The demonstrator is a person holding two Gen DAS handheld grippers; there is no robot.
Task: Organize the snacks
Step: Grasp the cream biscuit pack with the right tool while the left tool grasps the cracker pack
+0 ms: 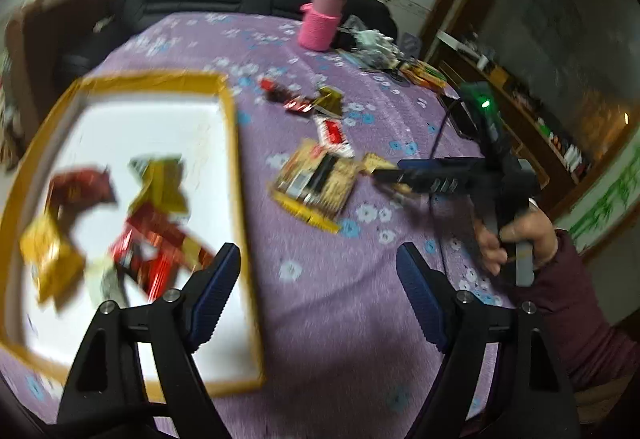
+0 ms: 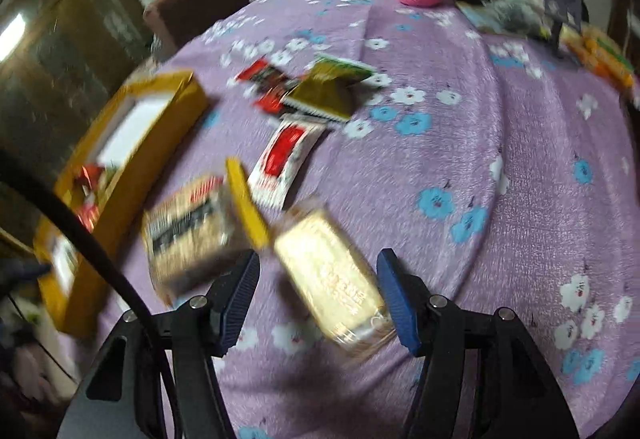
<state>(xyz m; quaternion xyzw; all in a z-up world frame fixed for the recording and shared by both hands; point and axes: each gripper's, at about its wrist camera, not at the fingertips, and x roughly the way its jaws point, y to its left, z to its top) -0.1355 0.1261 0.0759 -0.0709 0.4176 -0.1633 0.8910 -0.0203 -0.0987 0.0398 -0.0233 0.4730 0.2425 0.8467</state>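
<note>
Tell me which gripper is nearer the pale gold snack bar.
Right. The right gripper has the pale gold snack bar between its open fingers. The left gripper hangs by the yellow tray, well short of the bar.

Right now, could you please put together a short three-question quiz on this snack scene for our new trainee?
1. True or false: the left gripper holds a snack.
2. What lies between the right gripper fingers?
A. pink cup
B. pale gold packet
C. nothing
3. Which container already holds several snacks?

Key:
1. False; it is empty.
2. B, the pale gold packet.
3. The yellow-rimmed box.
</note>
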